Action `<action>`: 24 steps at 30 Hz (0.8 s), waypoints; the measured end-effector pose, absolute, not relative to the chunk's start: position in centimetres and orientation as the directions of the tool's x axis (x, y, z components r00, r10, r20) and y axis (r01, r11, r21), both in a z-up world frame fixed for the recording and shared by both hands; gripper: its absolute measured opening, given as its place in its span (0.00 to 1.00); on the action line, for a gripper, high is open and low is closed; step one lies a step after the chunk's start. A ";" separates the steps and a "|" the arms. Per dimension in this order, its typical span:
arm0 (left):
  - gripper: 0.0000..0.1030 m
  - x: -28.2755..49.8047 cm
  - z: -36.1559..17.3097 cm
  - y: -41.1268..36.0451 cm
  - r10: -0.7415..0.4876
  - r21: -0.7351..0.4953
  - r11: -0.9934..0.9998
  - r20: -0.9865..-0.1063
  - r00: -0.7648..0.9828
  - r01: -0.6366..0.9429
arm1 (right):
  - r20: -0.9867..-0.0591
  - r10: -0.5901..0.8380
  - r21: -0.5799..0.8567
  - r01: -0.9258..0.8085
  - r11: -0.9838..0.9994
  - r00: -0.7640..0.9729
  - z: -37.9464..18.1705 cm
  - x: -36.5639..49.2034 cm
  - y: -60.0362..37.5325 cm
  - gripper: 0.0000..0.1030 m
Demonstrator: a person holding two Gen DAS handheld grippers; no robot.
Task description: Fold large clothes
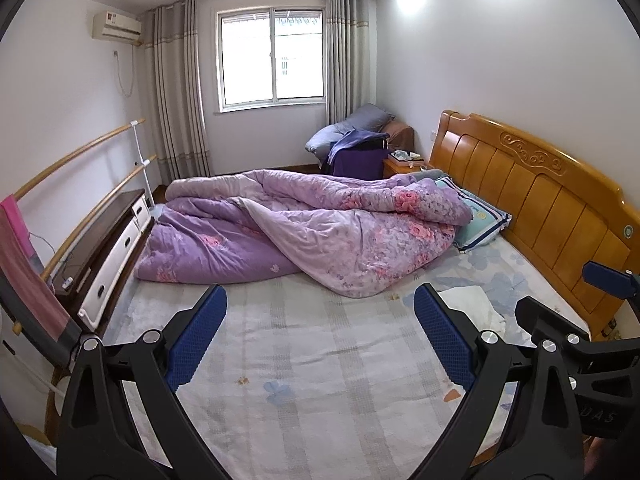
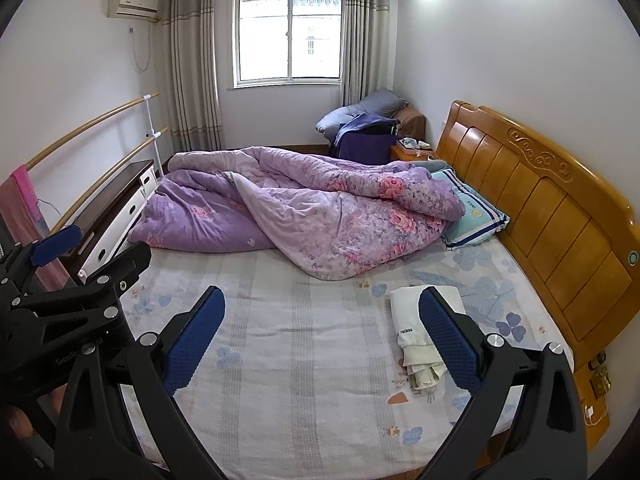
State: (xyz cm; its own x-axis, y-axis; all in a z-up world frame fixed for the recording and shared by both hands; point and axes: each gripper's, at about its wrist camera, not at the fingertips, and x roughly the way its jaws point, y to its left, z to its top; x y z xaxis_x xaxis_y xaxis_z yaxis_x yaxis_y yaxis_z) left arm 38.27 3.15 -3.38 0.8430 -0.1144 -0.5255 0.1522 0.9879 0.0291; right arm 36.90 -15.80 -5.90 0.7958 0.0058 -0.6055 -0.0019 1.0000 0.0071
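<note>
A bedroom, its bed [image 2: 304, 344] mostly bare. One white garment [image 2: 412, 328] lies folded near the headboard [image 2: 560, 216]; both left gripper [image 1: 320, 336] and right gripper [image 2: 320, 336] hover wide apart, empty. Seemingly finished, or awaiting another piece.

quilt [image 2: 304, 208] behind garment [image 2: 420, 332], seemingly folded, on bed [image 2: 300, 360]

Purple quilt [image 1: 304, 232] bunched on bed [image 1: 304, 380], pillow [image 1: 484, 220] by headboard [image 1: 540, 200].

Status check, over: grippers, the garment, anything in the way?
Left gripper open, right gripper open, both empty. White garment lies folded on bed sheet. Purple quilt heaped beyond, apart from it.
</note>
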 end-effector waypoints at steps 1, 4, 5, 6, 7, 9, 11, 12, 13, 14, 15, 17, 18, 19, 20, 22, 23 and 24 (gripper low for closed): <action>0.92 38.2 -3.3 3.2 -0.115 0.030 0.988 -0.524 0.844 0.153 | -0.606 0.004 0.007 0.001 1.000 0.796 -5.8 36.8 -15.8 0.91; 0.92 38.2 -3.3 3.1 -0.125 0.022 0.987 -0.528 0.840 0.161 | -0.606 0.003 0.010 0.003 1.000 0.796 -5.7 36.7 -15.7 0.91; 0.92 38.2 -3.3 3.1 -0.127 0.020 0.987 -0.527 0.840 0.162 | -0.605 0.003 0.011 0.004 1.000 0.796 -5.7 36.6 -15.7 0.91; 0.92 38.3 -3.3 3.2 -0.131 0.018 0.986 -0.527 0.839 0.165 | -0.604 0.002 0.010 0.005 1.000 0.797 -5.7 36.7 -15.7 0.91; 0.92 38.3 -3.2 3.2 -0.134 0.016 0.986 -0.529 0.838 0.168 | -0.603 -0.001 0.006 0.005 1.000 0.798 -5.6 36.7 -15.7 0.91; 0.92 38.2 -3.1 3.2 -0.142 0.013 0.984 -0.531 0.835 0.175 | -0.602 -0.005 0.004 0.010 1.000 0.798 -5.5 36.4 -15.6 0.91; 0.92 38.2 -2.9 3.1 -0.143 0.018 0.984 -0.527 0.838 0.179 | -0.601 -0.008 0.007 0.015 1.000 0.799 -5.3 36.3 -15.5 0.91; 0.92 38.1 -2.8 3.1 -0.144 0.020 0.983 -0.525 0.839 0.181 | -0.601 -0.009 0.007 0.017 1.000 0.799 -5.3 36.3 -15.5 0.91; 0.92 38.1 -2.8 3.1 -0.146 0.019 0.983 -0.524 0.839 0.183 | -0.600 -0.011 0.007 0.019 1.000 0.800 -5.4 36.3 -15.6 0.91; 0.92 38.0 -2.9 3.1 -0.147 0.017 0.983 -0.524 0.839 0.183 | -0.599 -0.013 0.007 0.021 1.000 0.801 -5.3 36.1 -15.5 0.91; 0.92 38.0 -2.8 3.1 -0.149 0.013 0.983 -0.525 0.838 0.183 | -0.599 -0.015 0.006 0.023 1.000 0.801 -5.2 36.1 -15.4 0.91; 0.92 38.0 -2.9 3.1 -0.153 0.008 0.983 -0.526 0.837 0.184 | -0.598 -0.017 0.005 0.025 1.000 0.802 -5.1 36.0 -15.2 0.91; 0.92 38.1 -2.8 3.2 -0.153 0.007 0.983 -0.526 0.837 0.184 | -0.597 -0.018 0.003 0.025 1.000 0.802 -5.1 36.0 -15.2 0.91; 0.92 38.1 -2.8 3.2 -0.153 0.008 0.983 -0.525 0.837 0.185 | -0.598 -0.019 0.003 0.025 1.000 0.801 -5.1 36.1 -15.3 0.91; 0.92 38.1 -2.8 3.2 -0.153 0.008 0.983 -0.524 0.838 0.185 | -0.598 -0.020 0.002 0.026 1.000 0.801 -5.0 36.1 -15.2 0.91; 0.92 38.1 -2.8 3.2 -0.154 0.006 0.983 -0.523 0.838 0.185 | -0.597 -0.019 0.004 0.027 1.000 0.802 -5.0 36.0 -15.2 0.91; 0.92 38.2 -2.8 3.3 -0.156 0.004 0.983 -0.523 0.838 0.185 | -0.596 -0.019 0.002 0.026 1.000 0.802 -5.0 36.0 -15.2 0.91; 0.92 38.2 -2.8 3.3 -0.157 0.002 0.983 -0.522 0.838 0.185 | -0.595 -0.019 0.000 0.024 1.000 0.803 -4.9 36.0 -15.1 0.91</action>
State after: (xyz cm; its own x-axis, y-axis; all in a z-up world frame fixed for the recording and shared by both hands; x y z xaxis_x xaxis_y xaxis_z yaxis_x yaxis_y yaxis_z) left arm 38.20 3.33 -2.81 0.8381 -0.1569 -0.5225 0.1850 0.9827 0.0016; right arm 35.98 -15.06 -4.91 0.8035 -0.0195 -0.5950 0.0244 0.9997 0.0001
